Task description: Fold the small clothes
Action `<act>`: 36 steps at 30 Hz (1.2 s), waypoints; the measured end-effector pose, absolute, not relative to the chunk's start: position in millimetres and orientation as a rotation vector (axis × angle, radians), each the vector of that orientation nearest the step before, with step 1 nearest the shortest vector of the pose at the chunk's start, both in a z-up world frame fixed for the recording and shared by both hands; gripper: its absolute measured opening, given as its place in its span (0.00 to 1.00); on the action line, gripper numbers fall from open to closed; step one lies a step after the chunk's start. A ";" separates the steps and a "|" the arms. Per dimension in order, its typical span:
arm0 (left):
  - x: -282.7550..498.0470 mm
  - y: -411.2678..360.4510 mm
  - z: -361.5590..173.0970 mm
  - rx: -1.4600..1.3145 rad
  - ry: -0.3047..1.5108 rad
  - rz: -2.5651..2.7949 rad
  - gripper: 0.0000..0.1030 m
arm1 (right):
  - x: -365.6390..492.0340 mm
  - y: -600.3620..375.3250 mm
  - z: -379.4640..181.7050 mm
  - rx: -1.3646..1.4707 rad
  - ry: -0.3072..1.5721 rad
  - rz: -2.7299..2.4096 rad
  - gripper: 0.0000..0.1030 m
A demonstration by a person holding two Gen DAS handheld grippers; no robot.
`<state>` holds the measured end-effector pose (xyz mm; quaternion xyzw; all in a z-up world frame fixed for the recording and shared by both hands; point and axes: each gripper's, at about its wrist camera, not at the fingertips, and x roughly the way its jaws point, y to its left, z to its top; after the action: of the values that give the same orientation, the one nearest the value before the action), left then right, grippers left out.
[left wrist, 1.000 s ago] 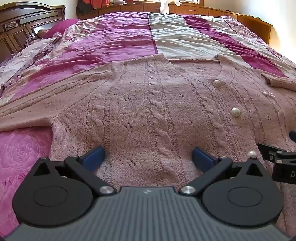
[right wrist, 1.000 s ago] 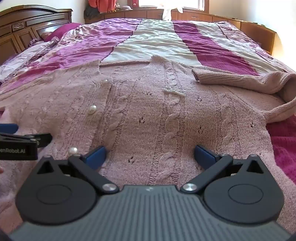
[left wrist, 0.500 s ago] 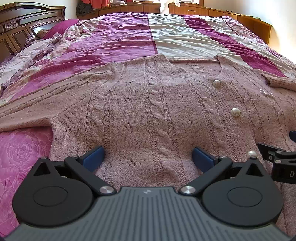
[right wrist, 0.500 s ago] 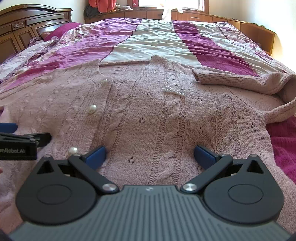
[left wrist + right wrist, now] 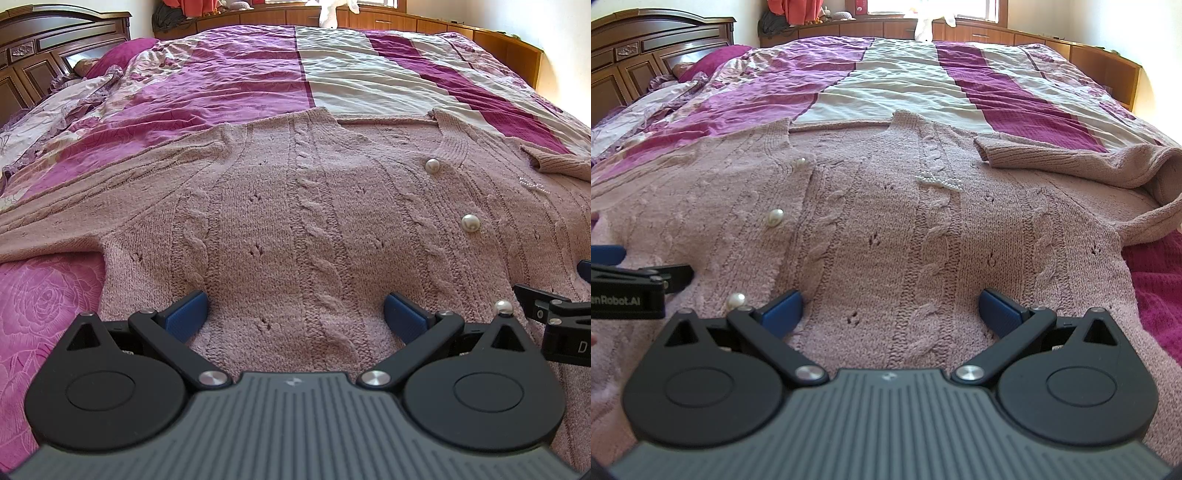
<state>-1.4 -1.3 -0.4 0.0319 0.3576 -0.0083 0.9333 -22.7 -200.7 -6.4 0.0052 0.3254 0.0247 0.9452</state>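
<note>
Pink cable-knit cardigan (image 5: 295,206) laid flat, front up, across near edge of bed (image 5: 351,74); pearl buttons (image 5: 470,222) seen down the placket. L gripper (image 5: 295,314): fingers (image 5: 186,314) spread wide, pads resting on the hem area, nothing gripped. R gripper (image 5: 892,308): fingers (image 5: 1001,312) likewise wide open, pads on the knit near hem, nothing gripped. R sleeve (image 5: 1071,158) folded over toward bed's right edge.

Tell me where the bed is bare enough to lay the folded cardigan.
Widest bare patch: striped bedspread beyond the cardigan collar, up to the far wooden ledge. A narrow strip lies right of the hem. The near side is crowded: the cardigan and both open grippers fill it.
</note>
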 end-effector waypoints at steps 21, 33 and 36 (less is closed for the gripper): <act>-1.5 -1.2 -0.5 0.065 0.730 -0.017 1.00 | -22.6 -199.6 -6.6 0.008 0.662 0.049 1.00; -1.7 -1.0 -0.5 0.062 0.730 -0.018 1.00 | -24.2 -197.1 -8.9 0.020 0.658 0.046 1.00; -2.7 -2.2 0.4 0.061 0.732 -0.019 1.00 | -25.7 -198.5 -8.3 0.023 0.658 0.046 1.00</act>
<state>-2.7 -2.2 0.4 0.0299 0.3578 -0.0091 0.9333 -25.7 -198.5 -8.3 0.0112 0.3228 0.0225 0.9461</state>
